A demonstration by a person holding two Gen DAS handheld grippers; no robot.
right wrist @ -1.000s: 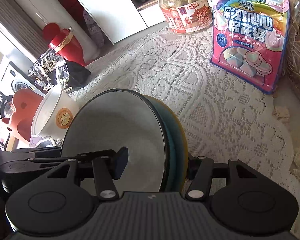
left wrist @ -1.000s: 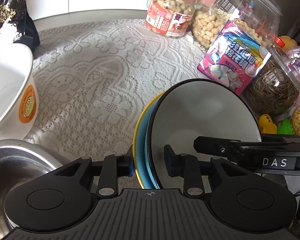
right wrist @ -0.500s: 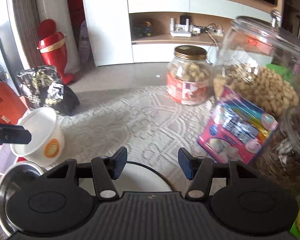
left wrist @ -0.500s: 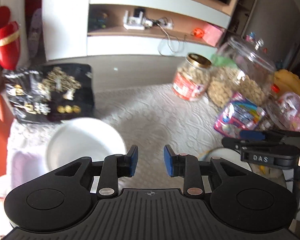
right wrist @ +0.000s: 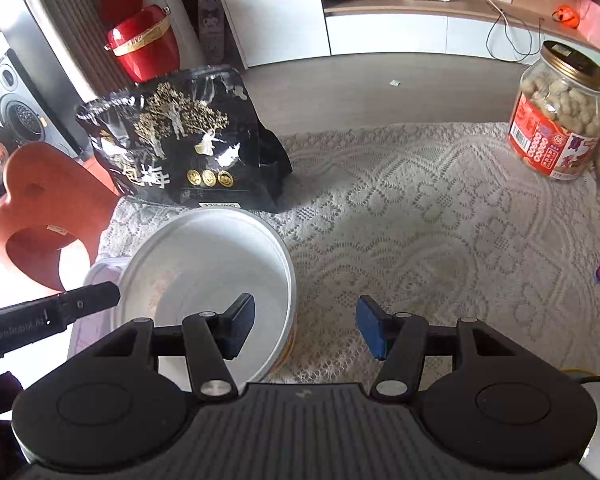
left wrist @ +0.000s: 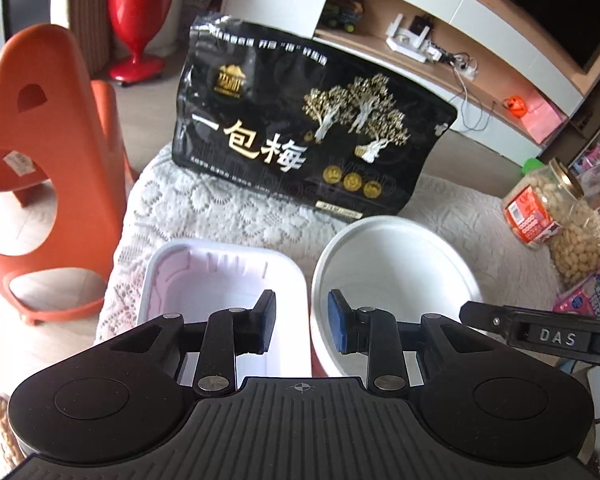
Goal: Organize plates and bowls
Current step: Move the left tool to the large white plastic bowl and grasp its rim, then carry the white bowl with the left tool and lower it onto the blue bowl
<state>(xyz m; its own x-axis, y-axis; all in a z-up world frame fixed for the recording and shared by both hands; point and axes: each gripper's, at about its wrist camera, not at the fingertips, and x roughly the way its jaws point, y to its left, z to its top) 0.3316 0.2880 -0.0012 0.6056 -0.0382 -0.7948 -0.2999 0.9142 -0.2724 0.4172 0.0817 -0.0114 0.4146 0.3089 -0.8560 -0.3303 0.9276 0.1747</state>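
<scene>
Lace cloth (right wrist: 420, 220), upright white bowl (right wrist: 204, 264) mouth-up beside rectangular tray (left wrist: 220, 276).

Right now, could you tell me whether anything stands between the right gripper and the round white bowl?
Nothing visible does. The right gripper is open just above the white bowl, its left finger over the bowl's inside. The black snack bag stands behind the bowl.

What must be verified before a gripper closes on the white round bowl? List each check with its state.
1. Left gripper open and holding nothing: ok.
2. Right gripper open and holding nothing: ok.
3. White round bowl upright, nothing inside: ok.
4. Bowl's rim between the right gripper's jaws: ok, they straddle its right side.
5. Rectangular white container apart from the bowl: cannot tell, very close.
6. Black snack bag clear of the bowl: ok.
</scene>
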